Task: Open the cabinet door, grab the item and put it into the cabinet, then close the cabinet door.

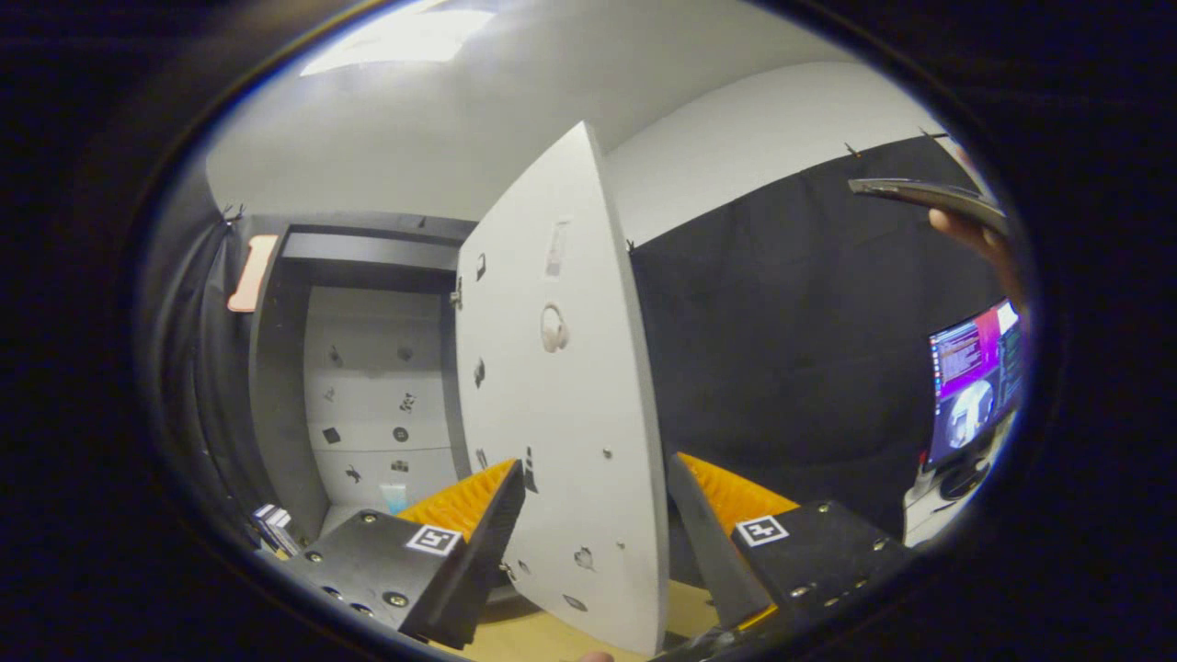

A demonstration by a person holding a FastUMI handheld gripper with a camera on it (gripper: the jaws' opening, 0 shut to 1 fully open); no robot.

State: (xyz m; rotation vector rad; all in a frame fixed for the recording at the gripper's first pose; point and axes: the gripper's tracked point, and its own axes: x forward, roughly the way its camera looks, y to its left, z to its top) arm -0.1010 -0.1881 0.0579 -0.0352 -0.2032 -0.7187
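Gripper (pixel 596 515): fingers spread wide, gripping nothing; cabinet door (pixel 561 395) stands open between them, free edge toward camera, whether pads touch it unclear. Knob (pixel 554 328) midway up door face. Beyond left finger: cabinet (pixel 368 386) interior, small pale item (pixel 394 497), possibly cup, on cabinet floor near front edge. Monitor (pixel 973 382) well right; hand (pixel 979 237) above it.
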